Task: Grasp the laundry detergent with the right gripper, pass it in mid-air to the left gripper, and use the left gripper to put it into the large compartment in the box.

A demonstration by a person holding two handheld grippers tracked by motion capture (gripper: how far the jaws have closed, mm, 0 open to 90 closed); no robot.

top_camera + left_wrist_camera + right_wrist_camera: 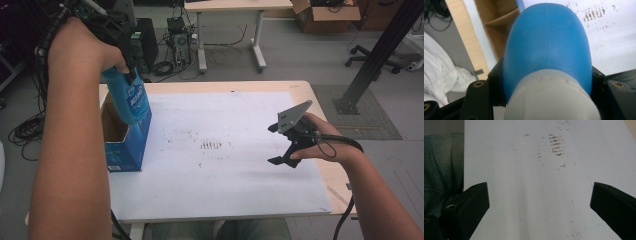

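High view: a blue bottle (127, 100) hangs over an open box (125, 135) at the surface's (225, 190) left edge, clamped in the left gripper (122, 47). It looks about to be lowered inside. The right gripper (285, 145) hovers wide open, empty, well apart.

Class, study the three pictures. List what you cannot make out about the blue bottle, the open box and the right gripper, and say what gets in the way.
- Blue bottle, high view: its top is hidden by the left gripper and hand.
- Bottle's printing, high view: too small to read.
- Box contents, high view: the interior is dark and partly behind the bottle.
- Right gripper, right gripper view: its jaws are cut off by the bottom edge.
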